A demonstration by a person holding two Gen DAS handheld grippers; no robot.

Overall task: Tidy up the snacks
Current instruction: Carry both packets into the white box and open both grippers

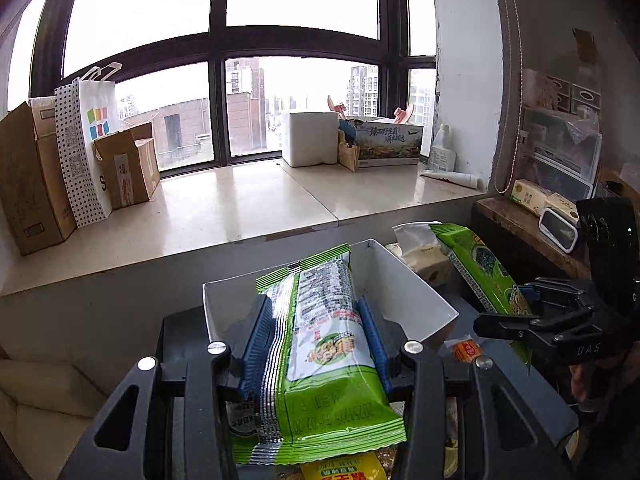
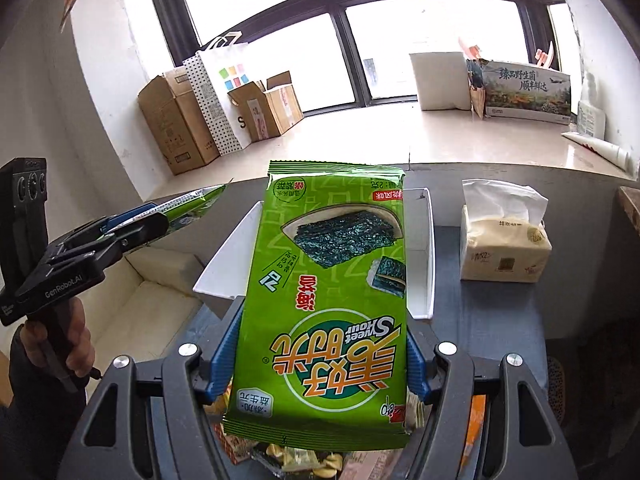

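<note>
My left gripper [image 1: 312, 305] is shut on a green seaweed snack packet [image 1: 328, 360], its printed back toward the camera, held lengthwise between the blue pads [image 1: 256, 340]. Just beyond it stands an open white box [image 1: 400, 280]. At the right edge, my right gripper [image 1: 520, 304] holds a second green packet [image 1: 480, 272]. In the right wrist view, that gripper [image 2: 324, 328] is shut on this seaweed packet [image 2: 332, 280], front side up, above the white box [image 2: 424, 260]. A hand carries the left gripper [image 2: 160, 220] at the left, its packet [image 2: 192, 200] seen edge-on.
A tissue pack [image 2: 504, 248] stands on the grey table [image 2: 500, 312] right of the box. More loose snacks [image 2: 300, 460] lie under the grippers. The window sill [image 1: 240, 200] holds cardboard boxes [image 1: 28, 184], a dotted paper bag [image 1: 80, 152] and a white foam box [image 1: 310, 138].
</note>
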